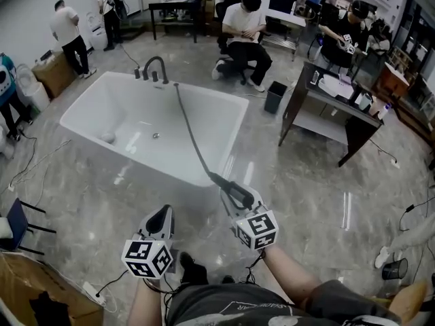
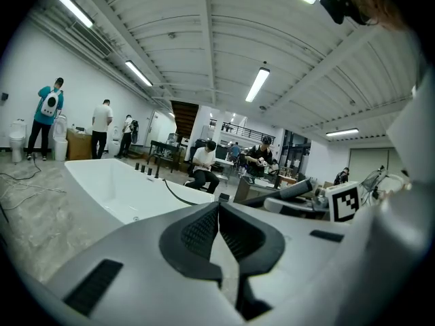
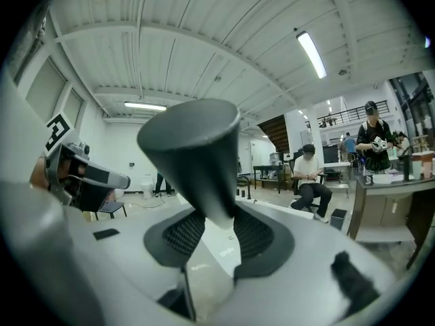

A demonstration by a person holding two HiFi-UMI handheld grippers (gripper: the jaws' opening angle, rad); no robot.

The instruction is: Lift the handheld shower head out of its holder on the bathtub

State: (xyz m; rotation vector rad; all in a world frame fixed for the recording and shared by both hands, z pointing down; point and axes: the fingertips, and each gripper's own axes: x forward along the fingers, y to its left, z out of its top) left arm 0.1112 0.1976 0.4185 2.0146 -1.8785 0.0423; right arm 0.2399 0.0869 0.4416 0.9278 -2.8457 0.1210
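The dark handheld shower head (image 1: pixel 233 189) is out at the near side of the white bathtub (image 1: pixel 88 117), clear of the tub. My right gripper (image 1: pixel 238 197) is shut on it. Its dark hose (image 1: pixel 191 132) runs back across the tub to the far rim beside the faucet (image 1: pixel 155 67). In the right gripper view the shower head (image 3: pixel 194 153) stands as a dark cone pinched between the pads, filling the middle; my right gripper (image 3: pixel 217 226) clamps its narrow end. My left gripper (image 1: pixel 160 221) hangs to the left, shut with nothing in it; its pads (image 2: pixel 204 231) meet.
Behind the tub a person sits on a chair (image 1: pixel 243 36). A black bin (image 1: pixel 274 96) and a dark desk (image 1: pixel 333 107) stand to the right. A folding chair (image 1: pixel 19 224) and a cardboard box (image 1: pixel 41 297) are at the near left, with a power strip (image 1: pixel 92 291) on the floor.
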